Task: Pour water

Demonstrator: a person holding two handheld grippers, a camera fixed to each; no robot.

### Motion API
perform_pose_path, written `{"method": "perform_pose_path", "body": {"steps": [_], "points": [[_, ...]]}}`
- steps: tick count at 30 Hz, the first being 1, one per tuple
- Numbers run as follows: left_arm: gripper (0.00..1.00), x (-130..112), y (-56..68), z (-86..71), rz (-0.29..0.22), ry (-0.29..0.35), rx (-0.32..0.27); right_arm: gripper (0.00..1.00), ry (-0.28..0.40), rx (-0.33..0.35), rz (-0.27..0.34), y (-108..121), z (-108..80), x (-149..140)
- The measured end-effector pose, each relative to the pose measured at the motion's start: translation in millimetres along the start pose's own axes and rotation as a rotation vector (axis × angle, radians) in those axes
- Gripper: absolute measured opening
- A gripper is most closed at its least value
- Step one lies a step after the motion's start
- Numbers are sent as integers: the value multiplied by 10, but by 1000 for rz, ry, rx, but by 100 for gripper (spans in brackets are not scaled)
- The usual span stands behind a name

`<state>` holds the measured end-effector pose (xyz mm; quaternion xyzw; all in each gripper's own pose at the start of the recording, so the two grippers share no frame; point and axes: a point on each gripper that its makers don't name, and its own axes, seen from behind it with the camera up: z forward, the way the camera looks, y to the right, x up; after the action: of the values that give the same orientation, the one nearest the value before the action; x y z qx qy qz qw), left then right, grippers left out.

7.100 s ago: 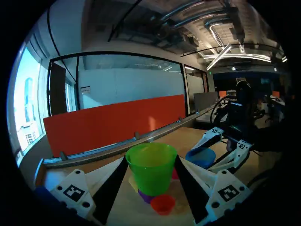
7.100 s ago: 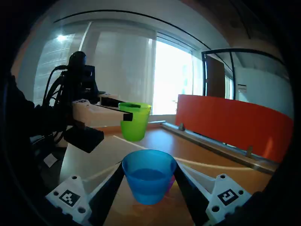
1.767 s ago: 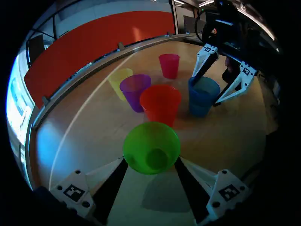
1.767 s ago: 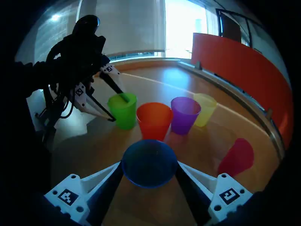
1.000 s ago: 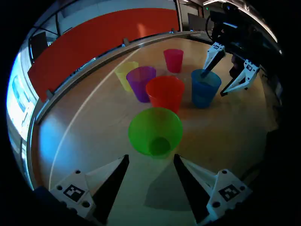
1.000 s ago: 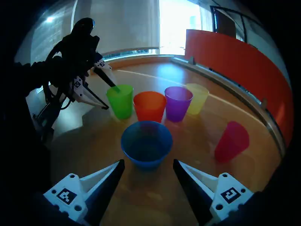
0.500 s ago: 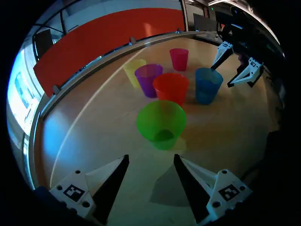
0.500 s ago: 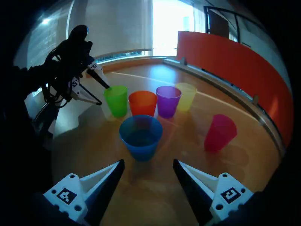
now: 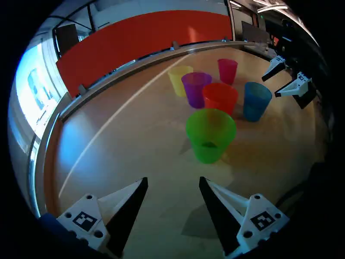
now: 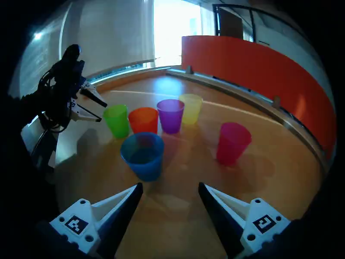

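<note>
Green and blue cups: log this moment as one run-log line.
left tongs: open, empty | right tongs: open, empty | green cup: upright on table | blue cup: upright on table

So the light wooden bench [image 9: 129, 142] has six plastic cups on it, all upright. A see-through green plastic cup [image 9: 211, 134], an orange plastic cup [image 9: 220, 98], a purple plastic cup [image 9: 196, 88] and a pale yellow plastic cup [image 9: 180, 80] stand in a row, near each other. A blue plastic cup [image 9: 257, 100] sits just beside the orange one, off the row. A pink plastic cup [image 9: 227, 70] stands a bit apart. A thin pale line [image 9: 103, 125] crosses the bench top, and a grey metal rail [image 9: 129, 68] lines its far edge.
</note>
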<state>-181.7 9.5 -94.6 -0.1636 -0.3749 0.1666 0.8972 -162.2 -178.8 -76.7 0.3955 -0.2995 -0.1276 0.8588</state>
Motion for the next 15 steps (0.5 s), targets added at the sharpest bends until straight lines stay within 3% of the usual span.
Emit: {"method": "perform_pose_path", "body": {"steps": [6,15], "points": [[88,64,-177,-62,-52,46,61,100,22,-88,73,200,-91,11],[88,196,-360,-138,-97,146,135,100,107,-208,87,386,-318,79]]}}
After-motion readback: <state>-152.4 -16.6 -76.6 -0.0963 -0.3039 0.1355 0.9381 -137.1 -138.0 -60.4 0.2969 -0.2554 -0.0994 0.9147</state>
